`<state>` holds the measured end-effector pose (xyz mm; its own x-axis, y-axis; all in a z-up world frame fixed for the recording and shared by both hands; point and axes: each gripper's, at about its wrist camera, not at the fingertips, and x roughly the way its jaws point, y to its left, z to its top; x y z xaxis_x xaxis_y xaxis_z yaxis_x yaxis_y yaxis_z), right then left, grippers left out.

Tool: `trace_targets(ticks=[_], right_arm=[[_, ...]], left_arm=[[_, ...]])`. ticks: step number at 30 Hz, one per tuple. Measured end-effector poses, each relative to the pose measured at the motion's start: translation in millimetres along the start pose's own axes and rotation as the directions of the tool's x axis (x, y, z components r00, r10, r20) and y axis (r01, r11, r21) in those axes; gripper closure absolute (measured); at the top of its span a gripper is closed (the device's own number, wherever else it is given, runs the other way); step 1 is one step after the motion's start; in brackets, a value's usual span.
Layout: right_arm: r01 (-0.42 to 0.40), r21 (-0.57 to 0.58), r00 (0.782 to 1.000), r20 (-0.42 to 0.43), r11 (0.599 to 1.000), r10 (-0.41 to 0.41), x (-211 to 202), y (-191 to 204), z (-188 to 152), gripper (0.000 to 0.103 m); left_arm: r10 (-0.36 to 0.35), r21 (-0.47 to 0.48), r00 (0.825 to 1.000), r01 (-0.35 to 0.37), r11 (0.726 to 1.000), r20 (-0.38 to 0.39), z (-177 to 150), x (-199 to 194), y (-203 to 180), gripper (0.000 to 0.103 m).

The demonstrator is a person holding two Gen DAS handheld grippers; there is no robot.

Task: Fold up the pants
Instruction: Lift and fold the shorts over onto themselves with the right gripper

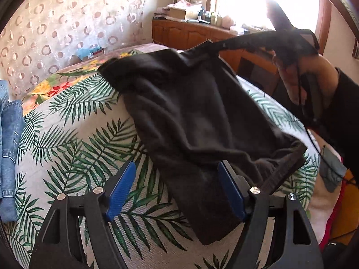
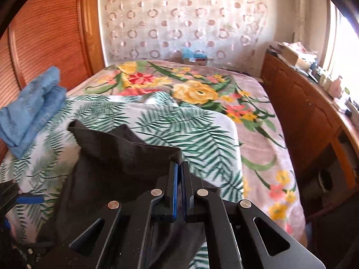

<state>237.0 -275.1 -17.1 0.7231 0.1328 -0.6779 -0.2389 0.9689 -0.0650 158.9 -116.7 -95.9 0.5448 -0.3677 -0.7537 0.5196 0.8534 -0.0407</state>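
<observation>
So the right gripper (image 2: 179, 164) was tilted down over the bed, jaws clamped on one corner of the black pants (image 1: 197, 116), lifting that edge up. The left gripper (image 1: 177, 174) pointed down too, jaws spread wide with the pants' near end lying between them, not pinched. One pair of pants, spread across the palm-leaf sheet (image 1: 74, 134). One folded stack of jeans (image 2: 31, 109) sat at ten o'clock.

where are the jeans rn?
The folded blue jeans lie on the leaf-print sheet at the bed's left edge in the right wrist view, beside the wooden wardrobe, left of the black pants.
</observation>
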Motion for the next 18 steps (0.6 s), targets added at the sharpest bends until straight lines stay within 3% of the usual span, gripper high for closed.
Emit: trace_targets(ticks=[5,13,18], right_arm=[[0.058,0.036,0.998,-0.029,0.998,-0.056,17.3,-8.6,-0.4,0.1],[0.035,0.11,0.998,-0.062,0.993,-0.028,29.4,-15.6,1.9,0.1],[0.009,0.164,0.999,-0.049,0.986,-0.001,17.5,-31.8,-1.9,0.091]], left_arm=[[0.021,-0.003,1.0,-0.021,1.0,-0.022,-4.7,4.9,1.8,0.026],[0.028,-0.012,0.999,-0.029,1.0,-0.041,-7.4,9.7,2.2,0.026],[0.023,-0.015,0.999,-0.024,1.0,-0.044,-6.2,14.5,5.2,0.026]])
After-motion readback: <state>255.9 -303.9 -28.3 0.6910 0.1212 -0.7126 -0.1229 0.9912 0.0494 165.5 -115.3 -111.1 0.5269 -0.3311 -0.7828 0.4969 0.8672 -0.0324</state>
